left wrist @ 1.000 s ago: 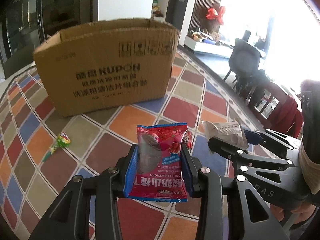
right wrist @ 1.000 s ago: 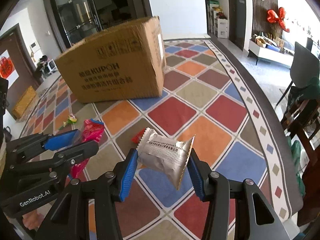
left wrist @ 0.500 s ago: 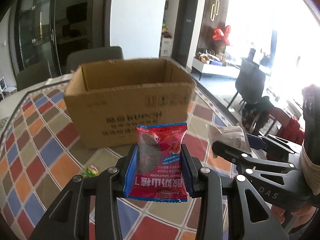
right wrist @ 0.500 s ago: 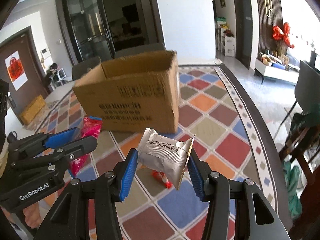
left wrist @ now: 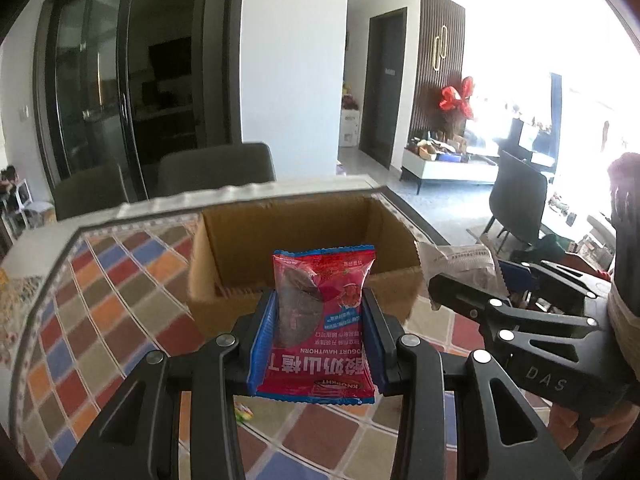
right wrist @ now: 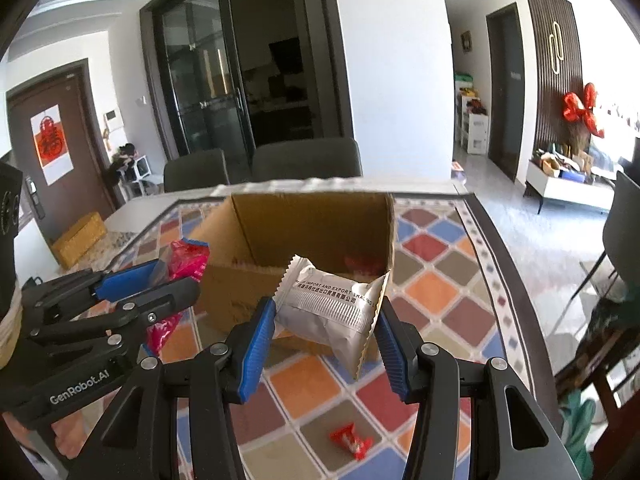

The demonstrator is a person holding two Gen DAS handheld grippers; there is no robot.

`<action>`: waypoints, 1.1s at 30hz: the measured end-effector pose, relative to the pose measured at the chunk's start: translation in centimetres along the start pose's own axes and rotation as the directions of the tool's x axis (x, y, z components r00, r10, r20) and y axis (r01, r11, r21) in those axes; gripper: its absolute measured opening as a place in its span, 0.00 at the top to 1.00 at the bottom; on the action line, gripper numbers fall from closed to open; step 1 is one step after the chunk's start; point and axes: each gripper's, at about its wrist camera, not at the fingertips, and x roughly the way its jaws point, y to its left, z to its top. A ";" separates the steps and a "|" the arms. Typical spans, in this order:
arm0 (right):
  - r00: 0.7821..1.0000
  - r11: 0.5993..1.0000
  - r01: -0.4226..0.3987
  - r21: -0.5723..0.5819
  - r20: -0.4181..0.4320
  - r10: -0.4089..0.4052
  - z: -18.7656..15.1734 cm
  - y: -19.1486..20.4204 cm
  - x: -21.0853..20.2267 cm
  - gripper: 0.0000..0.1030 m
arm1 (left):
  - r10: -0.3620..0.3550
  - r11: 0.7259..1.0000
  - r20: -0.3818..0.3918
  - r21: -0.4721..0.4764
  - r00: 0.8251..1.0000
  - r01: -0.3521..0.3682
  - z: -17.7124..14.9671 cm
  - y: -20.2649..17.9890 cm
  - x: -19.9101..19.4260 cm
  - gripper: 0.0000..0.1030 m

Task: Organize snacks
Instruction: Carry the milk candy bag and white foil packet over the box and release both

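- Two packets held: our left gripper (left wrist: 318,334) clamps the red hawthorn packet (left wrist: 322,320); right gripper (right wrist: 326,344) pinches the silver packet (right wrist: 334,308).
- Both seem light, crinkly, slippery; we grip mid-body.

You are in home dining area: patterned tablecloth table (right wrist: 432,280), grey dining chairs (right wrist: 304,158), glass sliding doors (right wrist: 208,80), red bow decoration (right wrist: 580,110).

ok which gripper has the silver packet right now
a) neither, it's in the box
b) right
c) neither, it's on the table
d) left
b: the right gripper is shut on the silver packet, pinched between its blue pads in front of the open box, while the left gripper holds the red packet.
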 end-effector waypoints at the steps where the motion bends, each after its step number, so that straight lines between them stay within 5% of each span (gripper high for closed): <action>1: 1.000 1.000 -0.003 -0.003 0.004 0.003 0.4 0.1 0.1 0.51 | 0.002 1.000 0.006 0.003 1.000 -0.002 0.5 0.2 0.1 0.61; 13: 1.000 0.999 -0.009 -0.044 -0.002 0.009 4.7 0.9 3.4 0.50 | 0.036 0.998 0.017 0.055 0.999 -0.036 4.4 2.6 2.6 0.61; 26: 0.997 0.998 0.014 -0.056 -0.071 -0.018 6.3 0.7 8.2 0.50 | 0.044 0.997 -0.078 0.068 0.996 -0.038 5.8 4.3 7.9 0.60; 30: 0.994 0.996 0.052 -0.072 -0.090 -0.058 6.5 0.9 9.5 0.37 | 0.064 0.997 -0.082 0.054 0.995 -0.060 5.6 4.7 8.3 0.51; 33: 0.993 0.995 0.075 -0.069 -0.087 -0.081 6.3 0.7 9.3 0.36 | 0.060 0.997 -0.077 0.054 0.995 -0.056 5.4 4.9 7.6 0.49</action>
